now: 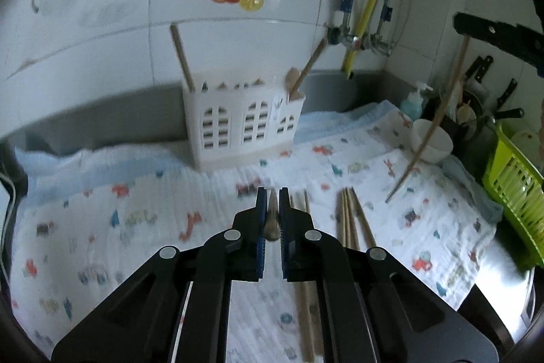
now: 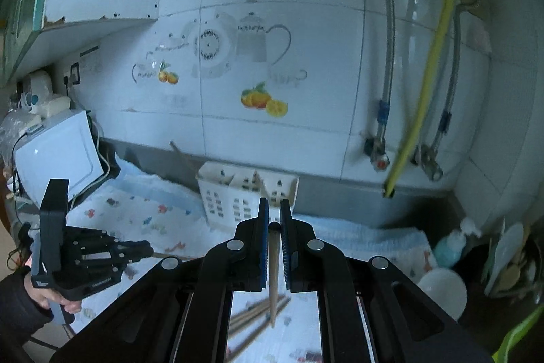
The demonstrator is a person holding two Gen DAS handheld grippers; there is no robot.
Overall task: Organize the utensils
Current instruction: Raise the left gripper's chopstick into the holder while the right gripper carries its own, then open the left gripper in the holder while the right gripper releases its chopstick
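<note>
My left gripper is shut on a wooden chopstick that I see almost end-on, lifted above the printed cloth. My right gripper is shut on another chopstick, which hangs down between its jaws. In the left wrist view that chopstick dangles from the right gripper at the upper right. A white utensil holder stands at the back with two chopsticks and a spoon in it. Several loose chopsticks lie on the cloth. A hand holds the left gripper at the left.
A white bowl and a soap bottle sit at the right. A green basket stands beyond them, with knives and pans behind. A white appliance stands at the far left. Pipes and a yellow hose run down the tiled wall.
</note>
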